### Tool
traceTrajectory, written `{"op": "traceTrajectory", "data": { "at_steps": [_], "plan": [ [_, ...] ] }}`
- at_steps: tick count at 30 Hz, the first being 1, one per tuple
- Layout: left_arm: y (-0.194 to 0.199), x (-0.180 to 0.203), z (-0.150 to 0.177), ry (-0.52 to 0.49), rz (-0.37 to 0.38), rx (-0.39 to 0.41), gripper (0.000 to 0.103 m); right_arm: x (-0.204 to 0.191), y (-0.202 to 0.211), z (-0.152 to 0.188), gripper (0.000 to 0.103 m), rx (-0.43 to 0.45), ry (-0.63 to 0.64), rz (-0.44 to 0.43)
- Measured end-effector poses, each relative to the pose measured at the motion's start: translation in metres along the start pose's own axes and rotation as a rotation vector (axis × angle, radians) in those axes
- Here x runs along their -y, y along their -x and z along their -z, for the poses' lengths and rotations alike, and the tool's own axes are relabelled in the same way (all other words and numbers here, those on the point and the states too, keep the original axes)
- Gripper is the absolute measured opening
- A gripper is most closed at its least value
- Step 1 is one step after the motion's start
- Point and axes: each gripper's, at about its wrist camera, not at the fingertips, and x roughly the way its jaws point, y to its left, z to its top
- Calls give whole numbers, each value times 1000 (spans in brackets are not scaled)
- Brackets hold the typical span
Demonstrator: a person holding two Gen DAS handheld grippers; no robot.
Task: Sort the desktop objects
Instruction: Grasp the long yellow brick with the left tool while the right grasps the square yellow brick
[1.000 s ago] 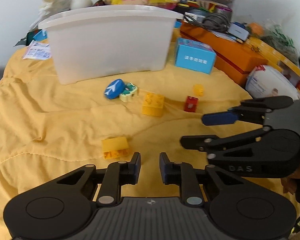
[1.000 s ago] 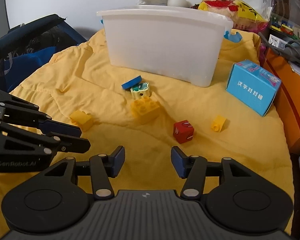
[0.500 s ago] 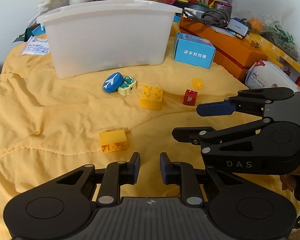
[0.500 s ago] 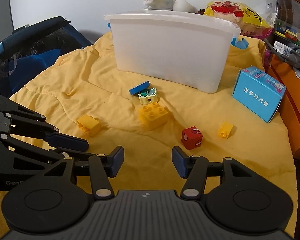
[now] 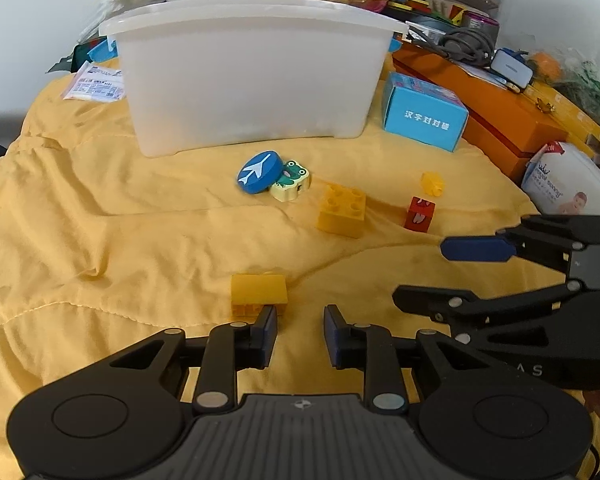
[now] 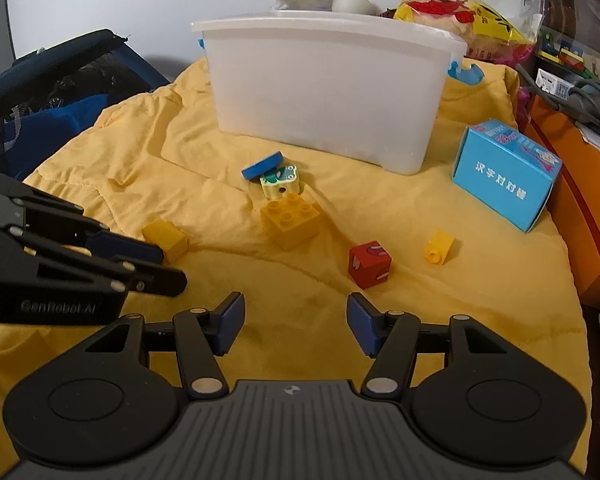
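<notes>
Approach step, nothing picked yet. Left tool hovers low just short of the small yellow brick, jaws just opening, a narrow gap, nothing between them. Right tool is parted wider, also just opening, empty, aimed at the red cube. Loose toys lie on the yellow blanket: big yellow brick, blue disc leaning on the frog block, tiny yellow piece. White bin stands behind them. Next, likely: widen left jaws, straddle the small brick, close, carry to bin.
</notes>
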Motion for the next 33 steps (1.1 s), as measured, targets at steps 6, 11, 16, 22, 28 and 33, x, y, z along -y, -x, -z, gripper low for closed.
{"op": "traceTrajectory", "data": {
  "at_steps": [6,11,16,22,28,33],
  "plan": [
    [1,4,5,-24,16,-9,29,4,-2,5,60,-25,-15,5],
    [1,6,7,-40,13,-12,29,4,-4,7,62,-35,-11,3],
    [2,7,8,-52,9,-15,29,4,-4,8,63,-31,-2,2],
    [2,8,8,-53,7,-18,31,5,-5,10,66,-28,1,-3],
    [2,11,9,-62,2,-14,34,3,-5,13,71,-19,15,-8],
    [2,11,9,-63,5,-14,34,3,-5,13,71,-14,15,-7]
  ]
}}
